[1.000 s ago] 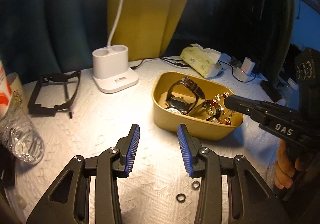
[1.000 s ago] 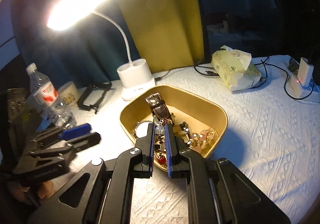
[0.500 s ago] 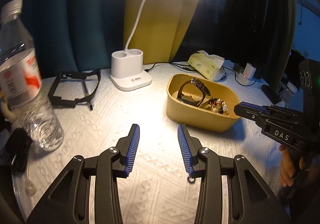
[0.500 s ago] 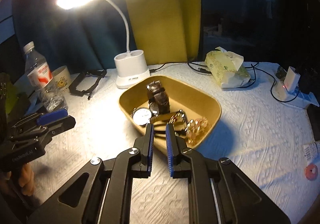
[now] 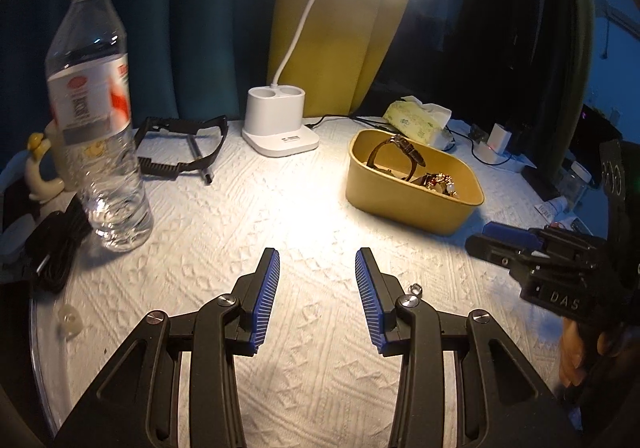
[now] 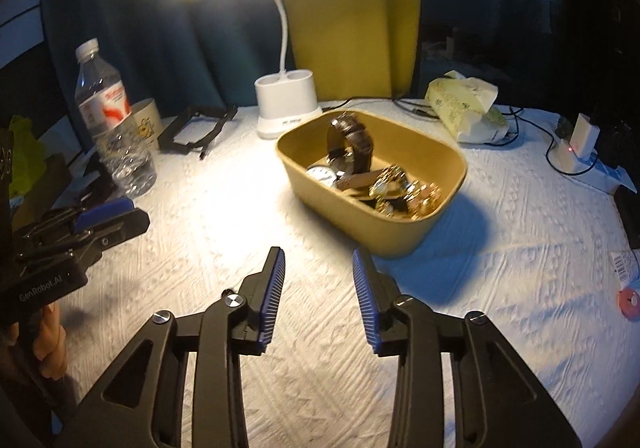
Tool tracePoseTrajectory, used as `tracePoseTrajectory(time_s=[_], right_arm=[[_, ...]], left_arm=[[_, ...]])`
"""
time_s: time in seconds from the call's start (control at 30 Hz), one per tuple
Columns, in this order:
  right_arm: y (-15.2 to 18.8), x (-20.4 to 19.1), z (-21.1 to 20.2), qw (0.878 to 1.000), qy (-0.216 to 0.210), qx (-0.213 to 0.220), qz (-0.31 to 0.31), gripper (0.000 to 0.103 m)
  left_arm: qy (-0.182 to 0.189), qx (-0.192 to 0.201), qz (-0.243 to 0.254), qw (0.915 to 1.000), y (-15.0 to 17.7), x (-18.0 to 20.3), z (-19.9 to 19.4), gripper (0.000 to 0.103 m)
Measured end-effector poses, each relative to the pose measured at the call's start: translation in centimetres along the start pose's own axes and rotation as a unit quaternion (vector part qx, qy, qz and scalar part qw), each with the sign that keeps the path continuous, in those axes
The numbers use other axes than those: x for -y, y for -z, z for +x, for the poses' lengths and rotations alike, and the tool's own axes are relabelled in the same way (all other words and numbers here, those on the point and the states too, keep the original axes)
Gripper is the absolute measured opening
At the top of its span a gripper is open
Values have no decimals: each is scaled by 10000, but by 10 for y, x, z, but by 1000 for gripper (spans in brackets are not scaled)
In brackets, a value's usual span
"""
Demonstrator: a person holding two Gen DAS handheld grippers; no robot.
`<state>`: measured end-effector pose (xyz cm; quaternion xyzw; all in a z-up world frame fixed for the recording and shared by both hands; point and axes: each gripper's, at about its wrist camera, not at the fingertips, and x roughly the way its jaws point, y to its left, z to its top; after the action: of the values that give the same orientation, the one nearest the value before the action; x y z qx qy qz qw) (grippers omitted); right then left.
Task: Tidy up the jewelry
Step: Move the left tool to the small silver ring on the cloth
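The mustard-yellow tray (image 6: pixel 404 236) stood on the white textured tablecloth (image 6: pixel 500 248) directly under the desk lamp (image 6: pixel 286 107), a placement judged to serve as the lit collection point for the jewelry. Inside it, a brown-strapped wristwatch (image 6: pixel 352 141) stood on edge toward the far wall, a white-dialled watch (image 6: pixel 323 173) lay flat beside it, and a cluster of gold-toned pieces (image 6: pixel 404 189) filled the near right portion. One small ring (image 5: pixel 415 290) lay on the cloth outside the tray, just beside the right finger of the left gripper (image 5: pixel 318 260); a second ring could not be confirmed in these views. The left gripper was held low over bare cloth, fingers spread wide and empty, pointed toward the lamp base. The right gripper (image 6: pixel 319 258) was likewise spread and empty, levelled just short of the tray's near wall and aimed at it. Both poses were consistent with a neutral position between transfers; the stray ring was judged the remaining item to collect. A water bottle (image 5: pixel 98 119), a black eyeglass frame (image 5: pixel 182 145) and a tissue pack (image 6: pixel 464 109) stood well apart from the tray.
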<state>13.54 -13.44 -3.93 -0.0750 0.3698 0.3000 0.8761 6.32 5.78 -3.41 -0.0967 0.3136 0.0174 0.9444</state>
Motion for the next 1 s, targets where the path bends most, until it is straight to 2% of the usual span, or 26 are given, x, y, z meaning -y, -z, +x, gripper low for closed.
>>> tracePoseTrajectory(time_s=[0.27,0.43,0.6,0.73,1.0], right_arm=[[10,-18,21,9994,-63,-320,-99,37],[16,-18,43,9982,-135,-583,-3,37],[16,-29,47,9976,-153,-632,-255,36],[17,-32,48,9972,-143,-650,-338,13],[15,-31,47,9974,-213,-620,-300,13]], left_arm=[[-101,-33,-166,9998,12,-16,-1,42],[-299,-127,-175,9993,13,-24,6,42],[-158,-239,-347,9990,11,-31,12,42],[-18,-361,-497,9981,11,-36,18,42],[-60,-430,-551,9975,11,-35,22,42]])
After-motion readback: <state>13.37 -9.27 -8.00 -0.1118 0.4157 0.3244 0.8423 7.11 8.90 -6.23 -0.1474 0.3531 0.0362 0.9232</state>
